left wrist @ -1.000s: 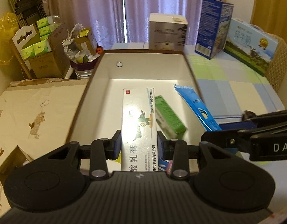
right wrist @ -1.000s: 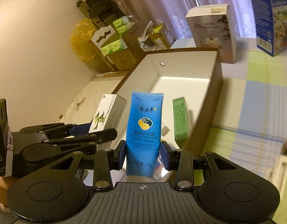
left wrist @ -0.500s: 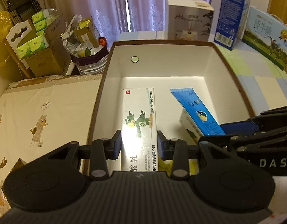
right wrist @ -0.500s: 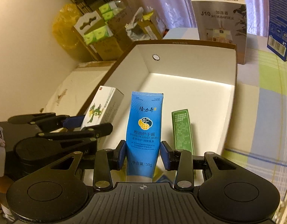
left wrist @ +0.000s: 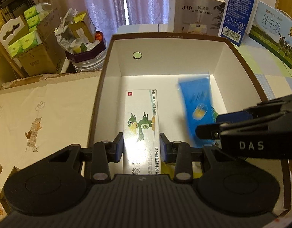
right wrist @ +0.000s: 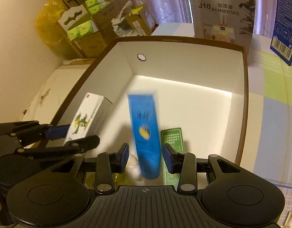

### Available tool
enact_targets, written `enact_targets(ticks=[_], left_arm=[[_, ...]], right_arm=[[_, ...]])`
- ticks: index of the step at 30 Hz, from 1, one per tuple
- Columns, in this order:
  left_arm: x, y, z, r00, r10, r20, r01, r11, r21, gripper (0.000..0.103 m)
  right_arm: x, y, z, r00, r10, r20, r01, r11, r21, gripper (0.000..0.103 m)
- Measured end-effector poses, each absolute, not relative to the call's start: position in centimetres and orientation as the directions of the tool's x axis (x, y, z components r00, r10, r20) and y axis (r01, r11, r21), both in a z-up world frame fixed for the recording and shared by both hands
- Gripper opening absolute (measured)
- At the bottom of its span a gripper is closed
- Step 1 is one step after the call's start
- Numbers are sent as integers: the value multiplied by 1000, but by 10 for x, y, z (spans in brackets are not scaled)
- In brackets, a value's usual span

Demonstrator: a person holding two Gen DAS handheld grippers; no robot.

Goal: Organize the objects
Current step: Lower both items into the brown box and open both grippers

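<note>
White carton clamped in our left claw, blue tube blurred in our right, both over the open box.

Our left gripper (left wrist: 141, 148) pinches the parrot-printed medicine carton (left wrist: 141, 117) by its long sides, and the carton runs forward from the pads over the floor of the brown-rimmed box (left wrist: 165, 36). Our right gripper (right wrist: 146, 158) has the blue hand-cream tube (right wrist: 145, 129) standing between its pads. The tube is smeared, with a sliver of gap on its left, so we cannot tell whether it is gripped. A green packet (right wrist: 172, 138) lies on the floor just right of the tube.
</note>
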State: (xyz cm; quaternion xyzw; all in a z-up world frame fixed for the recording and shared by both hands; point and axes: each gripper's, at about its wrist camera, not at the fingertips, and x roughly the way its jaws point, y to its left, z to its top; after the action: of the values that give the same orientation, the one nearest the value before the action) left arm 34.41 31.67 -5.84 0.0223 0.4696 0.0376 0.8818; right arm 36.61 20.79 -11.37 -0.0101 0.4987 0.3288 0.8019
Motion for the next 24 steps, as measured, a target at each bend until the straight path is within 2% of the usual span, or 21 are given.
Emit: enact_targets(ticks=[13, 17, 19, 23, 24], left_arm=[[359, 313, -59, 580, 80, -810, -24, 996, 81, 34], [358, 314, -51, 598, 81, -797, -24, 996, 83, 52], [354, 315, -48, 599, 81, -797, -29, 996, 79, 56], [343, 317, -37, 607, 71, -791, -45, 997, 55, 73], [340, 317, -34, 611, 71, -789, -47, 997, 53, 74]], right_arm=[[362, 194, -101, 310, 524, -793, -535, 786, 310, 38], [355, 189, -92, 317, 539, -780, -549, 775, 313, 41], [350, 186, -87, 321, 547, -773, -562, 767, 309, 46], [339, 182, -79, 322, 559, -764, -588, 751, 301, 52], [335, 181, -77, 322, 561, -762, -594, 747, 299, 53]])
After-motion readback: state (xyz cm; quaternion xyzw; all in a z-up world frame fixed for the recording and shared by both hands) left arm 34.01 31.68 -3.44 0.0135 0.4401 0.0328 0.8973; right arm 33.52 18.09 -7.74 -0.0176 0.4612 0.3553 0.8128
